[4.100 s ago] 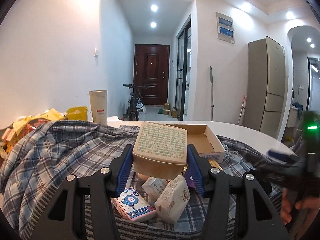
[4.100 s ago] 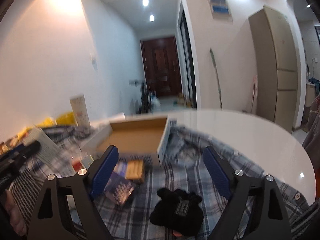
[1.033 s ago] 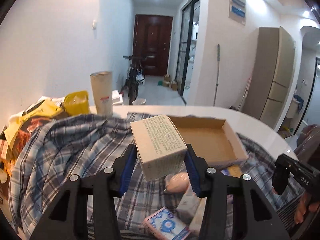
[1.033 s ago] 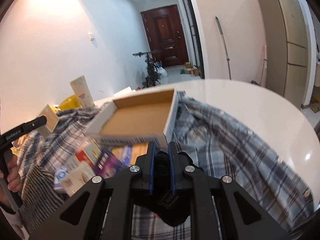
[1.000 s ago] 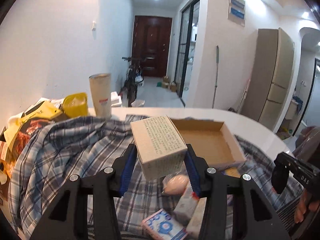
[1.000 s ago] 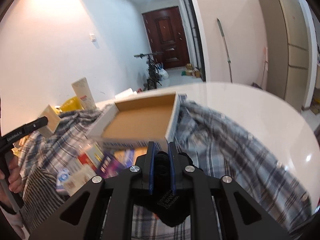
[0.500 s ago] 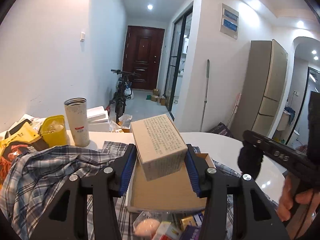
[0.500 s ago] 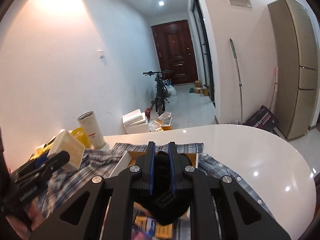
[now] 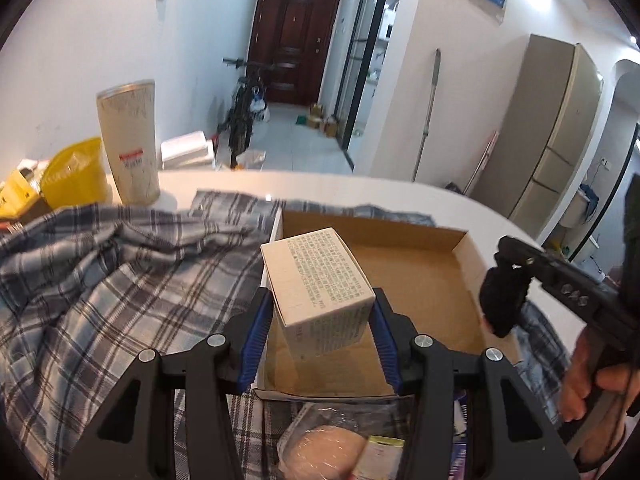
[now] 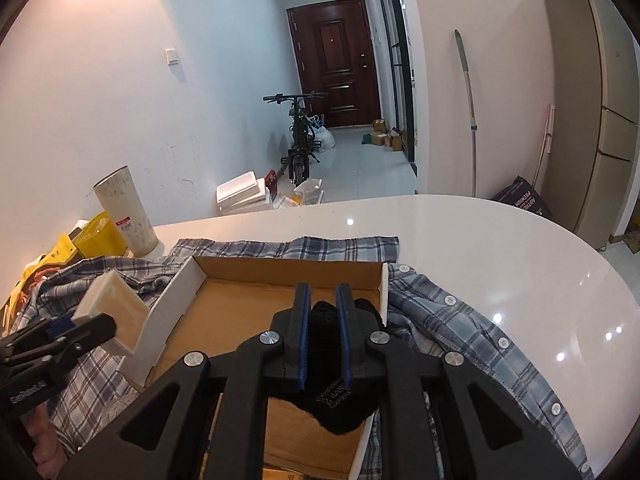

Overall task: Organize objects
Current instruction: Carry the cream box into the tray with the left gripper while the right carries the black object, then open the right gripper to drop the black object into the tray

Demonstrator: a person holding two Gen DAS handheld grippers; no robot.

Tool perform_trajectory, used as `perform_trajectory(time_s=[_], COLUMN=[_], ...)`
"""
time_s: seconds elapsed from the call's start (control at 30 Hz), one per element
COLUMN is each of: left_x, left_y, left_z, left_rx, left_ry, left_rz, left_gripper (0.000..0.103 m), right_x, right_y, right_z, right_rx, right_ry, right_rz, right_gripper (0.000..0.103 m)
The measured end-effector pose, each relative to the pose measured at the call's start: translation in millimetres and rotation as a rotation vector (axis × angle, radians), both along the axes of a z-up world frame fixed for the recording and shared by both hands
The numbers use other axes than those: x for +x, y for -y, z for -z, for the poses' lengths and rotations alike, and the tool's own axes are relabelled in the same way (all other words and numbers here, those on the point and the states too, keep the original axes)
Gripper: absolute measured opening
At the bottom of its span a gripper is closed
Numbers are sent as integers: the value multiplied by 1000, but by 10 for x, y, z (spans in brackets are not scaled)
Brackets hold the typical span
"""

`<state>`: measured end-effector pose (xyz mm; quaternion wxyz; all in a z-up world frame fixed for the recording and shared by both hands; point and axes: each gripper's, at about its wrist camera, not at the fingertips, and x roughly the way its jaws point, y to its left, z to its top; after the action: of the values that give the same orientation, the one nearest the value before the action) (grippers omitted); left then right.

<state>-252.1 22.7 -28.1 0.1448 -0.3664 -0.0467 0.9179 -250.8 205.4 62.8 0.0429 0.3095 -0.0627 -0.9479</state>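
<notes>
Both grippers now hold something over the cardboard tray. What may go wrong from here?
The cream box sits tilted in the left gripper, so it may tip when released. The cardboard tray lies on a rumpled plaid shirt and could shift. The black glove hangs from the right gripper and may snag.

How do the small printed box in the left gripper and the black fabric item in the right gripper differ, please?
The printed box is pale, rigid and sharp-edged; the black fabric item is dark, soft and shapeless.

The left gripper stands wide to span the box; the right gripper is pinched nearly closed on the fabric.

The box keeps its shape, tilted; the fabric sags below the pads.

Both are held above the open cardboard tray.
</notes>
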Motion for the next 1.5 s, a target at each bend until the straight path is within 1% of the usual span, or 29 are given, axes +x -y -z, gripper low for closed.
perform_trajectory(time_s=[0.07,0.1,0.17,0.23,0.4,0.53,0.77,0.9,1.0,1.1,1.17,1.23,1.37,1.4,1.43,1.5], left_x=[-61,-69,-82,-67,-31,-35,6,13,8,40,81,130,189,196,206,218], left_y=[-44,-86,-168,-181,-207,-145,-114,-127,-99,-61,-31,-4,52,66,84,113], left_z=[109,154,220,263,307,315,259,267,255,177,104,32,-69,-86,-103,-130], left_rx=[-16,-39,-76,-90,-132,-141,-176,-196,-179,-147,-126,-107,-79,-73,-64,-52], left_ry=[32,41,49,53,61,80,53,56,60,34,0,-40,-91,-98,-107,-118], left_rz=[32,40,56,76,76,56,48,51,46,41,33,17,-2,-10,-23,-42], left_gripper=[51,51,51,51,51,52,51,51,51,52,56,70,76,85,87,87], right_x=[-17,-28,-36,-62,-57,-64,-75,-73,-70,-54,-42,-44,-70,-73,-77,-82], right_y=[30,54,85,122,108,73,91,91,88,82,82,86,87,86,87,87], right_z=[21,42,76,106,129,156,175,177,175,160,143,135,168,177,184,187], right_rx=[-7,-4,9,18,15,16,28,29,28,19,16,16,19,20,22,27], right_ry=[13,19,28,38,48,56,62,63,60,49,38,34,56,59,62,65], right_rz=[-19,-24,-29,-33,-33,-21,-24,-25,-22,-26,-28,-28,-28,-26,-27,-28], right_gripper=[12,12,12,12,12,12,12,12,12,12,12,12,12,12,12,13])
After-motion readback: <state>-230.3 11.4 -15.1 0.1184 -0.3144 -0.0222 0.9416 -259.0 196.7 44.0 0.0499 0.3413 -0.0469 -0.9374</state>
